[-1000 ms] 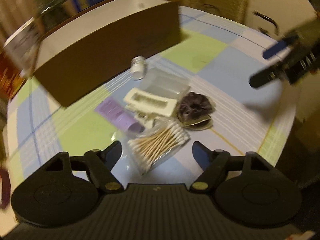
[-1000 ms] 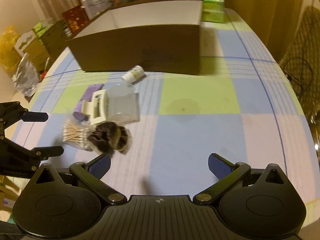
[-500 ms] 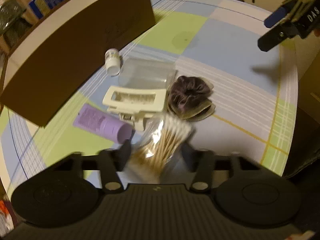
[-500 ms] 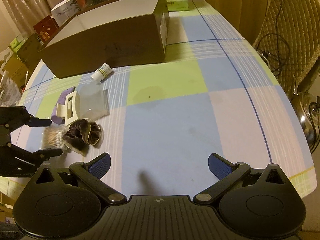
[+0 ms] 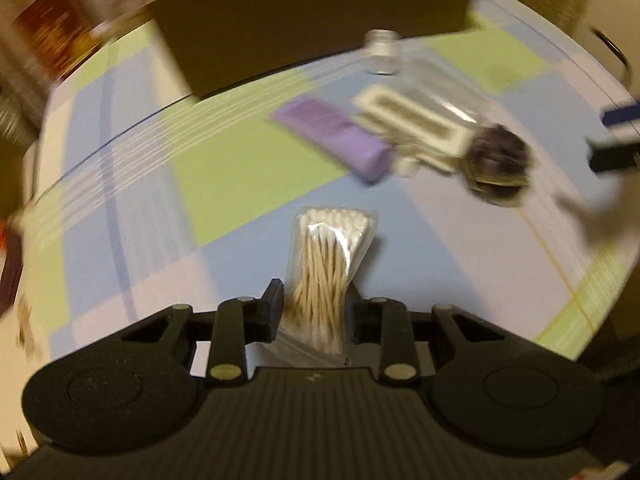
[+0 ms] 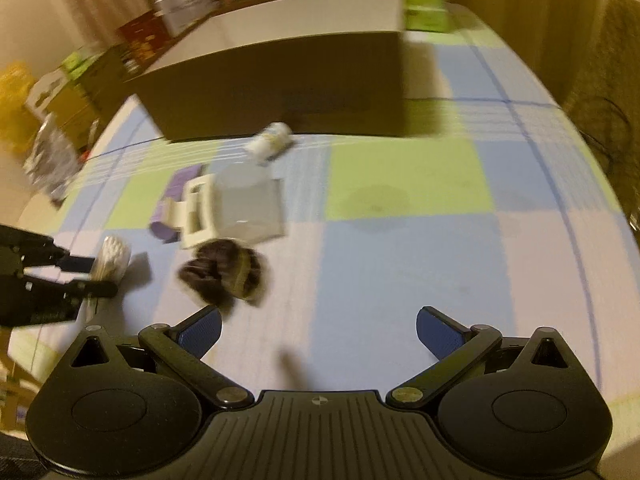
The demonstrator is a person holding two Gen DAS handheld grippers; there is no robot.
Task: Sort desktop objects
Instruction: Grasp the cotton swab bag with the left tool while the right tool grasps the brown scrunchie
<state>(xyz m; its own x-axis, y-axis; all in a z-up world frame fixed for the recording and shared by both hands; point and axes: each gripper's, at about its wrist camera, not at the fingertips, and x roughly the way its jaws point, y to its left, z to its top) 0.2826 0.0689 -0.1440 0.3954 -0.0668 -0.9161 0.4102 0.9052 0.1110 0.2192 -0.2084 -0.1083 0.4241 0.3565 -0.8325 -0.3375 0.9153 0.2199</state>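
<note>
Swabs are up: the bag of cotton swabs sits pinched at its waist between the left gripper jaws, which have closed hard enough to squeeze the plastic in, cotton tips fanning out toward 12 o'clock. Gripping it mid-bag looks sensible, since that keeps the loose sticks bundled for carrying. From the right wrist view the bag casts a shadow on the table, so I judge it lifted clear.

The rest of the pile waits at 1 o'clock from the swabs: purple tube, cream clip, dark scrunchie, a clear packet and a small bottle. Behind them, at 12, the brown box looks like the drop spot.

Right gripper hangs spread wide, holding nothing, with the scrunchie at 11 o'clock from it.

Against a second ago: the left jaws were wide apart with the swabs lying flat beside the pile; half a second ago they were closing around the bag; now it is clamped and pulled away from the heap
</note>
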